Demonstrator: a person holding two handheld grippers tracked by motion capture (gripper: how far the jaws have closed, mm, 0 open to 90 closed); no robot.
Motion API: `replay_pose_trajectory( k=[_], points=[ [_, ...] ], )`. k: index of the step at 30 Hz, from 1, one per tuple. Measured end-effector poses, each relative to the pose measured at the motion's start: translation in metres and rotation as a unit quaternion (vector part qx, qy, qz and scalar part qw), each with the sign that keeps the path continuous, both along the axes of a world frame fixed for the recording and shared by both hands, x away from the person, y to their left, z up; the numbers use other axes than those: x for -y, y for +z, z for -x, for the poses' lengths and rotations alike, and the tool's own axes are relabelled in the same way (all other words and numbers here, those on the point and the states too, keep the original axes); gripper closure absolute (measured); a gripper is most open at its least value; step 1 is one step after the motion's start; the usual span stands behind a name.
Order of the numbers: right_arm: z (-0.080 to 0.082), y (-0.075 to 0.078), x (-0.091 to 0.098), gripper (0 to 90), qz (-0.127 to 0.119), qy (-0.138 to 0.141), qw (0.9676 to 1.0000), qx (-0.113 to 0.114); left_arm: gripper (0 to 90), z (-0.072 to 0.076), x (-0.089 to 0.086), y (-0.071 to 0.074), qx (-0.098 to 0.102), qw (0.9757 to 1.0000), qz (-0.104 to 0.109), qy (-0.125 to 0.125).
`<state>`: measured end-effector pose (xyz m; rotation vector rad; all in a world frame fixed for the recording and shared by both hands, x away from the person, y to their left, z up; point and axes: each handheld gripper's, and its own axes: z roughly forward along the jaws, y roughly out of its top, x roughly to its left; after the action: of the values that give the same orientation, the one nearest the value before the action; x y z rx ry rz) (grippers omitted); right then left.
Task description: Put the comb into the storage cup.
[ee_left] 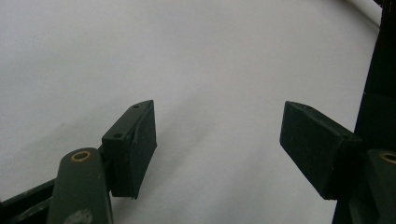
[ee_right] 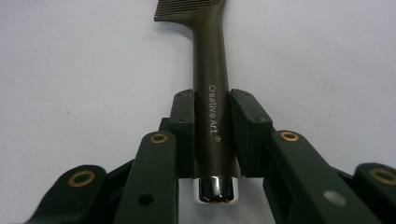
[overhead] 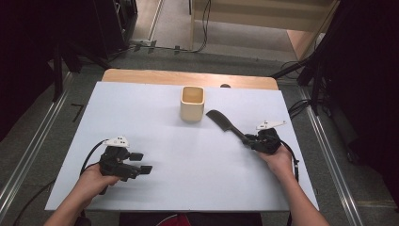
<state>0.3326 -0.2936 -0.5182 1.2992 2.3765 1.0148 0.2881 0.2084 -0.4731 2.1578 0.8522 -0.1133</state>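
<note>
While the white tabletop [overhead: 155, 197] carries one beige square cup [overhead: 192, 103] near its far edge and one dark comb [overhead: 225, 123] just right of it, the work looks barely begun. Right gripper [ee_right: 212, 126] is clamped on the comb handle, comb not visibly lifted; likely placing it in the cup remains. Left gripper [ee_left: 217, 140] waits near the front-left corner, jaws apart and empty.

A dark comb [overhead: 225, 123] with a chrome-capped handle lies flat on the white table.
</note>
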Motion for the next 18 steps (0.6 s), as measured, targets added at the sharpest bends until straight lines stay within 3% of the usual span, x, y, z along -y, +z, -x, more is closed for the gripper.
replay_pose_trajectory(
  k=[6, 9, 10, 12, 18],
  points=[
    [-0.003, 0.002, 0.003, 70.2, -0.031, -0.016, 0.9988, -0.035, 28.2, 0.0, 0.0, 0.0, 0.0, 1.0, -0.001, 0.001],
    [-0.004, 0.003, 0.004, 70.2, -0.038, -0.018, 0.9983, -0.041, 28.2, 0.0, 0.0, 0.0, -0.001, 1.0, 0.0, 0.001],
    [-0.006, 0.005, 0.005, 70.3, -0.062, -0.029, 0.9953, -0.069, 28.2, 0.0, 0.0, 0.0, 0.0, 1.0, 0.0, 0.001],
    [-0.007, 0.009, 0.004, 70.3, -0.072, -0.035, 0.9934, -0.082, 28.2, 0.0, 0.0, 0.0, 0.0, 1.0, 0.0, 0.001],
    [-0.007, 0.015, 0.009, 70.3, -0.089, -0.049, 0.9912, -0.085, 28.2, 0.0, 0.0, 0.0, -0.001, 1.0, 0.001, 0.002]
  ],
)
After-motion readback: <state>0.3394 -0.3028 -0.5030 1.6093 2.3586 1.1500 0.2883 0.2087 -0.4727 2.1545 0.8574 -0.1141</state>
